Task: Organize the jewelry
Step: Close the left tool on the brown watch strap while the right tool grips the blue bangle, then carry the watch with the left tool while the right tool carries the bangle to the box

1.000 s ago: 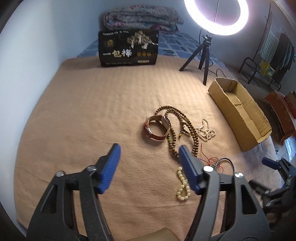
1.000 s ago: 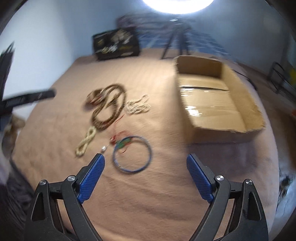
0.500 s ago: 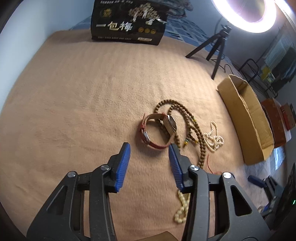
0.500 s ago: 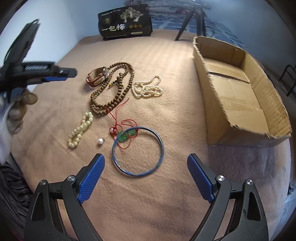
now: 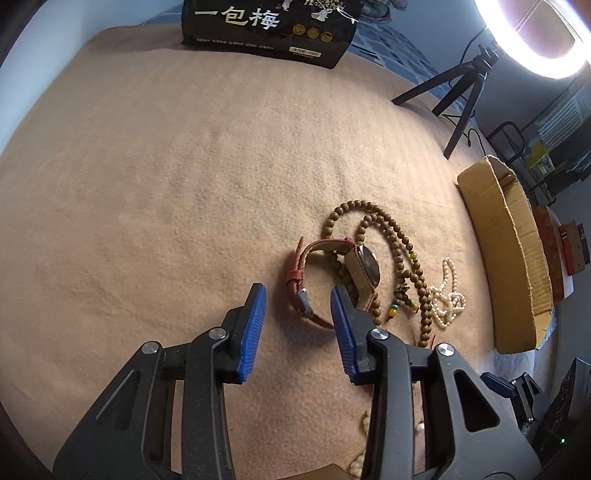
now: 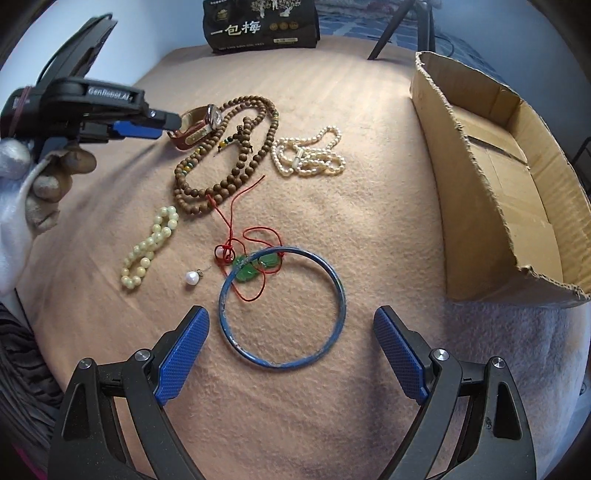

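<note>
Two grippers are in play, and each camera catches things the other misses. My left gripper (image 5: 297, 306) hangs low over the tan blanket (image 5: 166, 166) with its blue pads parted around the near loop of the red-strapped watch (image 5: 332, 280), not yet touching it as far as I can tell. The watch lies tangled in the brown wooden bead necklace (image 5: 399, 240), towards the blanket's right edge in this view. Beyond it sits the small pearl strand (image 5: 448, 295), and the cardboard box (image 5: 506, 258) stands at the right edge, seen only side-on here.

My right gripper (image 6: 291, 343) is wide open, pads well apart, hovering just short of the blue bangle (image 6: 343, 295) near the blanket's near edge. Only this view shows the bangle, the red cord with a green pendant (image 6: 251, 271) overlapping its far rim, the loose pearl drop (image 6: 191, 277) and the pale yellow bead bracelet (image 6: 151, 247). It also looks into the box's bare interior, and shows my left gripper from the side, tips at the watch. The black printed box (image 5: 273, 26) stands at the far edge in both views; the ring light (image 5: 532, 40) on its tripod appears whole only in the left one.
</note>
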Action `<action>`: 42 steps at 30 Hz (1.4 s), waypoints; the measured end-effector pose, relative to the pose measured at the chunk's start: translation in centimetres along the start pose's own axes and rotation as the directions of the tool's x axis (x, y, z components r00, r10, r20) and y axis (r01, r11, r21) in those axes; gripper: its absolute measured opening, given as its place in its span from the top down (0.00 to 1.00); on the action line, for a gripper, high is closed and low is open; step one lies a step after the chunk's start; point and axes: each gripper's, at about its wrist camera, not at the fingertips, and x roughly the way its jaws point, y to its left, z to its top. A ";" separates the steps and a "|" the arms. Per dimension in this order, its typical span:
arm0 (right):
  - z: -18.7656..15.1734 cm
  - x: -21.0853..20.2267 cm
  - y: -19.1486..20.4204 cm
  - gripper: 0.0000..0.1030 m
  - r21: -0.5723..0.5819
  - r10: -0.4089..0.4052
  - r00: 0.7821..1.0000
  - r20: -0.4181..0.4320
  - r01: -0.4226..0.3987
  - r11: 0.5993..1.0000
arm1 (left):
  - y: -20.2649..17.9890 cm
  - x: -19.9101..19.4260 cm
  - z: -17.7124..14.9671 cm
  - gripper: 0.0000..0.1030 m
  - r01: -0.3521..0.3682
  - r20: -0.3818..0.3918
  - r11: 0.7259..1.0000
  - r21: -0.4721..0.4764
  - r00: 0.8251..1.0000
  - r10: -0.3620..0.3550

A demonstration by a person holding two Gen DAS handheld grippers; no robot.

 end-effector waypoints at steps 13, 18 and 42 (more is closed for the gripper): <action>0.1 0.4 -0.1 0.20 -0.025 -0.008 1.000 -0.022 0.008 1.000 | -0.5 1.8 0.2 0.83 -0.011 -0.037 1.000 -0.003 0.999 0.011; 0.2 0.2 -0.3 0.31 -0.021 -0.005 1.000 -0.021 0.004 1.000 | -0.4 1.9 0.1 0.88 -0.022 -0.031 1.000 -0.001 0.999 0.022; 3.8 -5.8 -1.2 0.31 0.000 0.037 0.983 0.179 -0.037 0.999 | -0.8 -3.3 1.1 0.93 0.036 0.104 0.999 -0.023 0.994 -0.033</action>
